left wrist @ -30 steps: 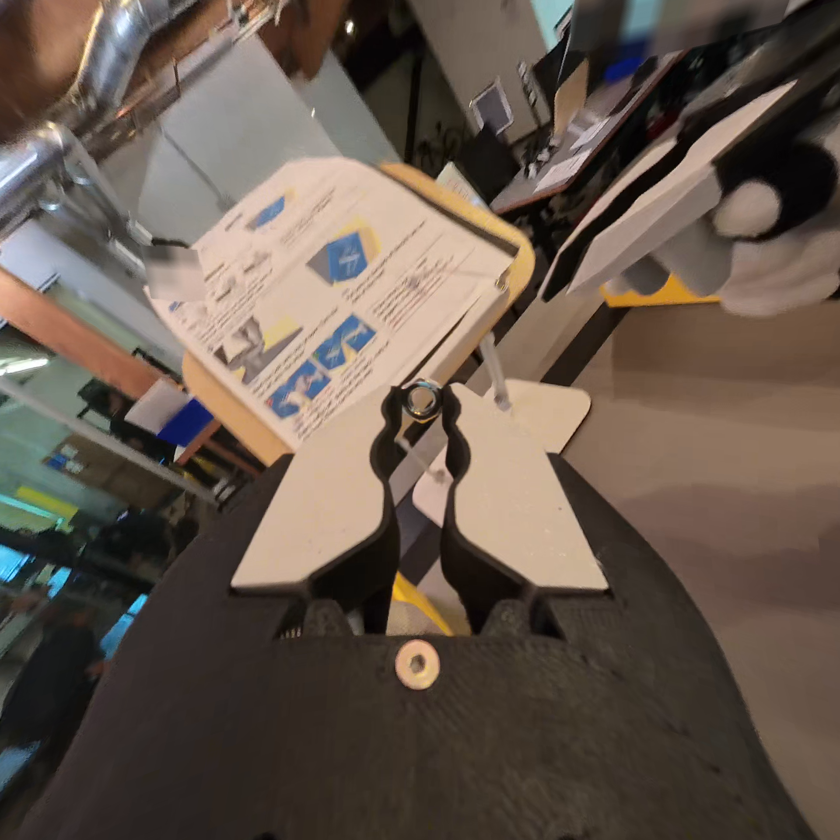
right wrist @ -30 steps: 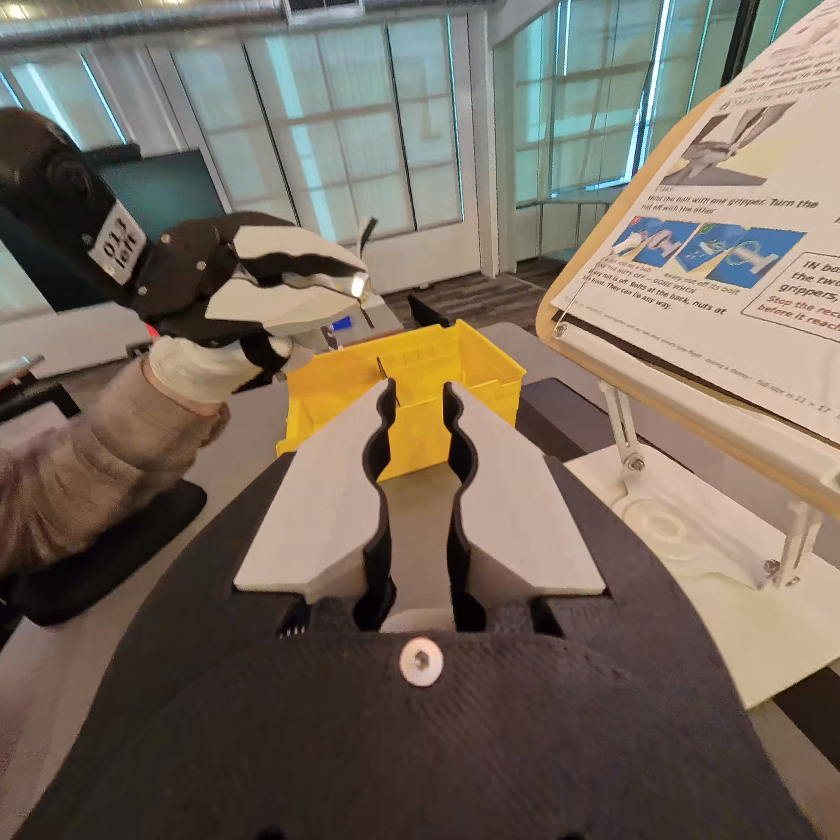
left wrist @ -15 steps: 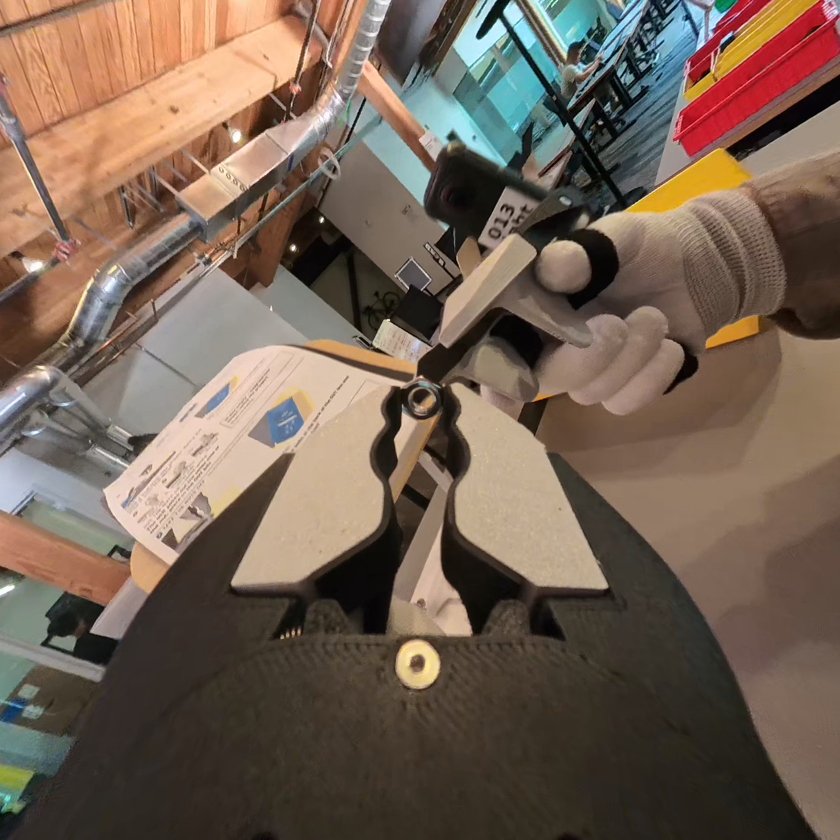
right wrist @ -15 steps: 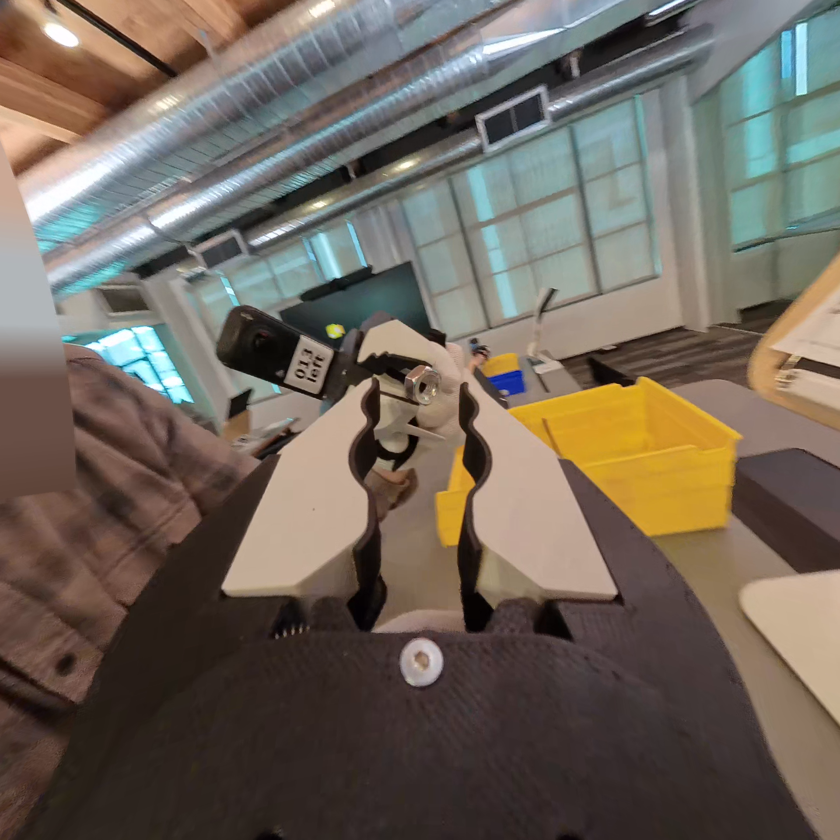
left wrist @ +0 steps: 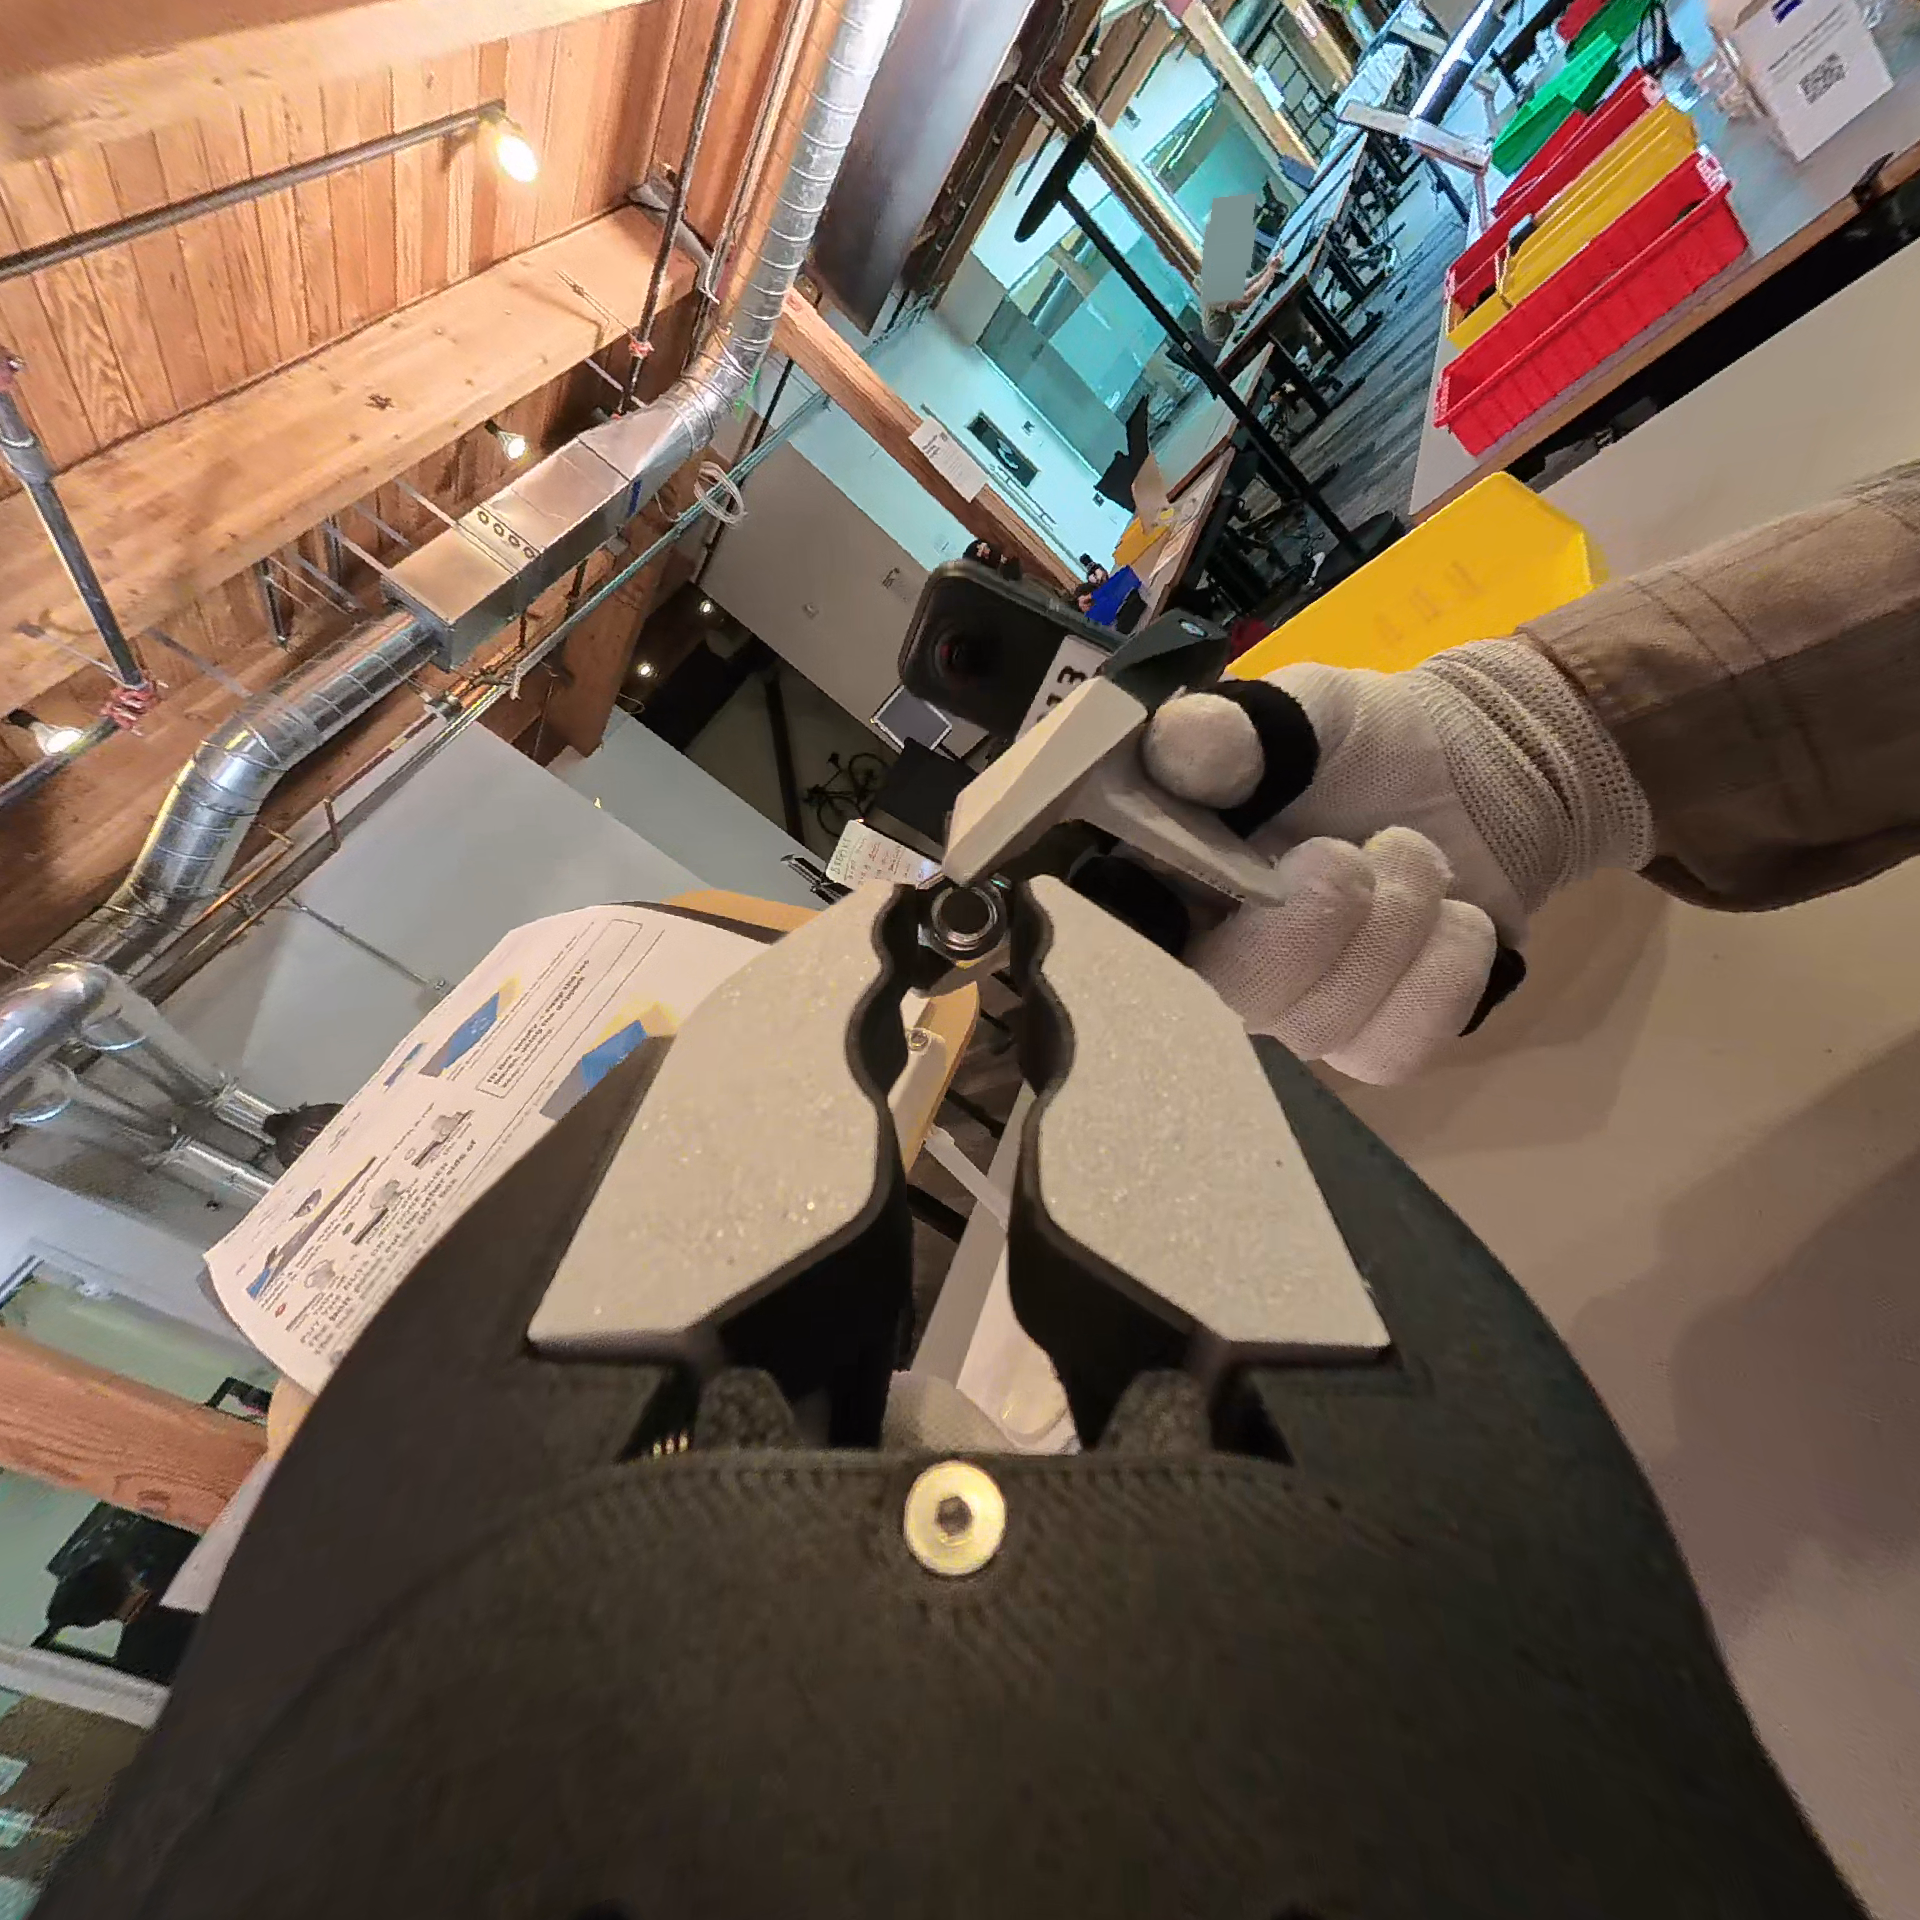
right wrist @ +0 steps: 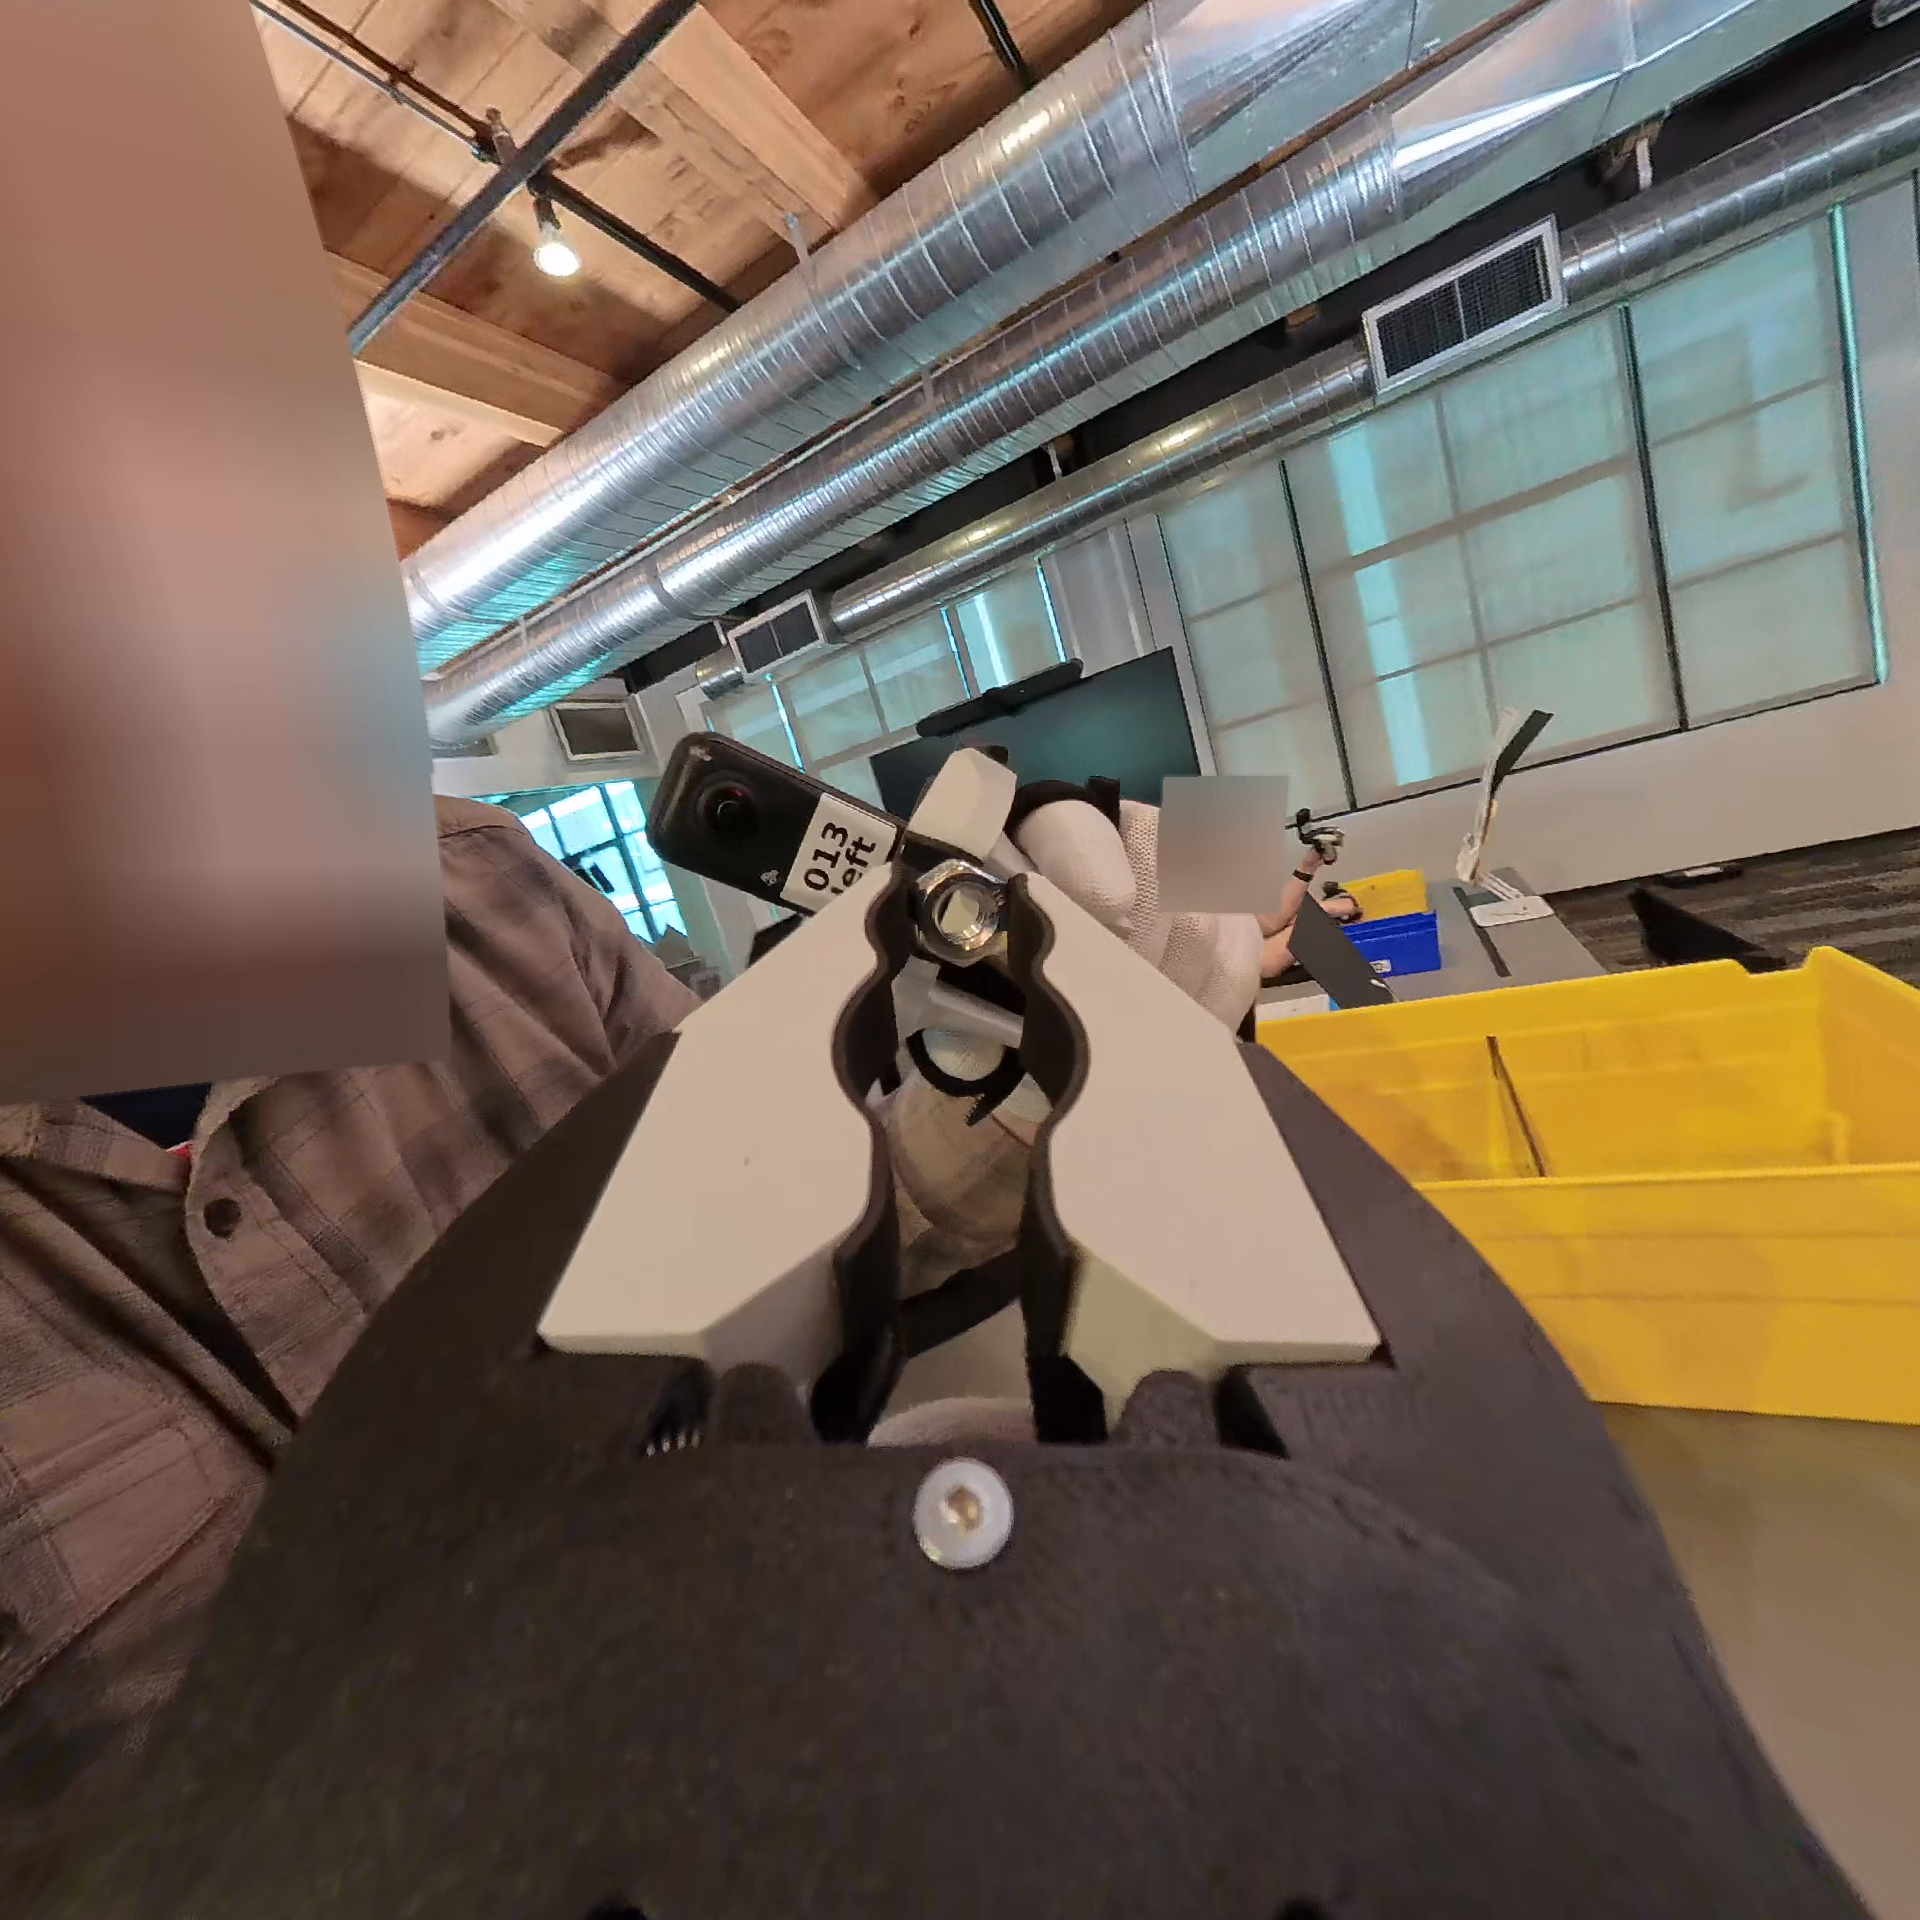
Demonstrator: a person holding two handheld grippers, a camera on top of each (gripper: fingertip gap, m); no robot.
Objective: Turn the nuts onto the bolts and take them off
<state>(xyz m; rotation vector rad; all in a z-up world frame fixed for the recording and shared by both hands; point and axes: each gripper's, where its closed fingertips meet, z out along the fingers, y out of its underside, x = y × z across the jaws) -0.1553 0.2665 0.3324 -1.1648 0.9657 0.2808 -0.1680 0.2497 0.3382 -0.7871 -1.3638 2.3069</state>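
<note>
Above the surface, the left hand-held gripper is clamped on a nut; the right hand-held gripper, jaws apart, brackets it without gripping. Any tilt could cross-thread or drop it; no bolt shows.

Nut: bright, glossy metal. Left gripper: grainy matt grey plastic fingers on a rough black body; white knit cloth glove. Bin: smooth yellow plastic.
</note>
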